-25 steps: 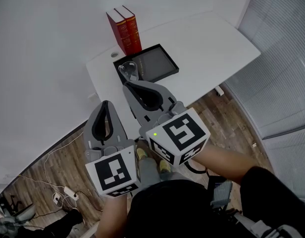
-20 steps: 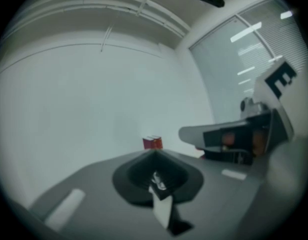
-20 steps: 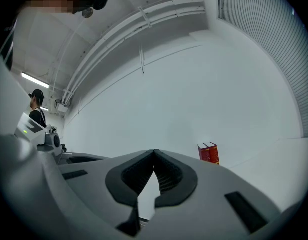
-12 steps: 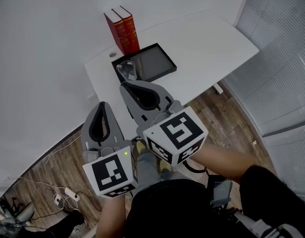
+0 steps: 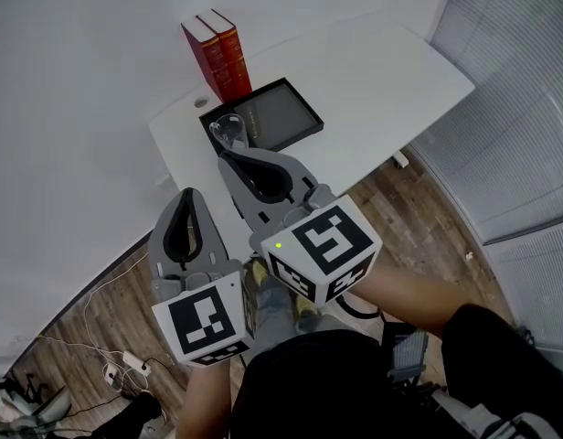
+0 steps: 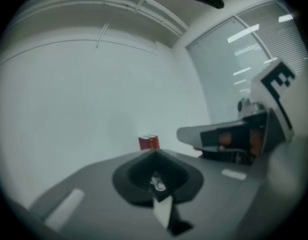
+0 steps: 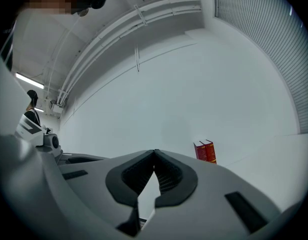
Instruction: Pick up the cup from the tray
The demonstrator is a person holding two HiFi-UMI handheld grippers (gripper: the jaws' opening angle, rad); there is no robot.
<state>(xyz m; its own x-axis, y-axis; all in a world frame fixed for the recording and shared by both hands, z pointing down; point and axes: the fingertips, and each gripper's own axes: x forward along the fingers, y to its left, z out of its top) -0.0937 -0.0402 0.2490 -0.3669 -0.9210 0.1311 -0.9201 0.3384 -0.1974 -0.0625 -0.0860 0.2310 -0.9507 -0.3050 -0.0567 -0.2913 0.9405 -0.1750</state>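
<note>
A clear glass cup point(image 5: 229, 133) stands at the left end of a black tray point(image 5: 280, 115) on the white table point(image 5: 373, 80). My right gripper point(image 5: 226, 157) is shut and empty, held level, its tip just short of the cup on the near side. My left gripper point(image 5: 188, 193) is shut too, lower left, off the table's near edge. In the left gripper view the shut left gripper point(image 6: 155, 152) points toward the red books point(image 6: 149, 142), with the right gripper's point(image 6: 229, 138) body at right. The right gripper view shows the right gripper's point(image 7: 154, 152) tips meeting; the cup is hidden there.
Two red books point(image 5: 214, 53) stand upright behind the tray near the wall, and show as red books point(image 7: 206, 151) in the right gripper view. Wooden floor point(image 5: 126, 291) with cables point(image 5: 117, 366) lies below left. Window blinds point(image 5: 519, 108) run along the right.
The head view has drifted a little, so the table sits slightly further up and left. Both grippers keep their places and stay shut.
</note>
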